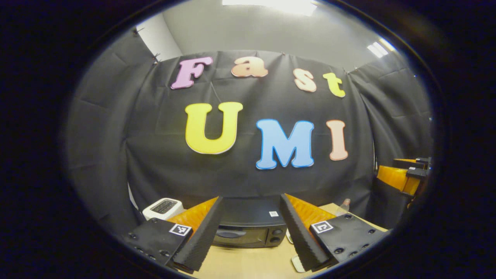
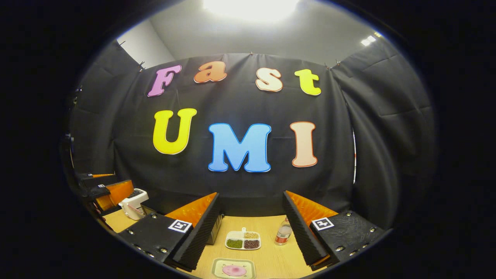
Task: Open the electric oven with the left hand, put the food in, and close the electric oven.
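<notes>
In the left gripper view, a white toaster point(image 1: 162, 208) sits far left on the pale wooden counter point(image 1: 248, 263); the closed black electric oven point(image 1: 250, 228) stands ahead, framed by the left claw point(image 1: 250, 248), fingers apart and empty. In the right gripper view, the right claw point(image 2: 250, 248) gapes empty above a pink food patty on a square tray point(image 2: 233, 269), with a divided white dish point(image 2: 243, 240) and small clear bottle point(image 2: 284, 233) beyond.

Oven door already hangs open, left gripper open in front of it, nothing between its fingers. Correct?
Not quite: the electric oven has its door shut, flush with the front, handle and knobs facing out, as the left gripper view shows. The rest stands: the left gripper is open in front of it with nothing between its fingers.
</notes>
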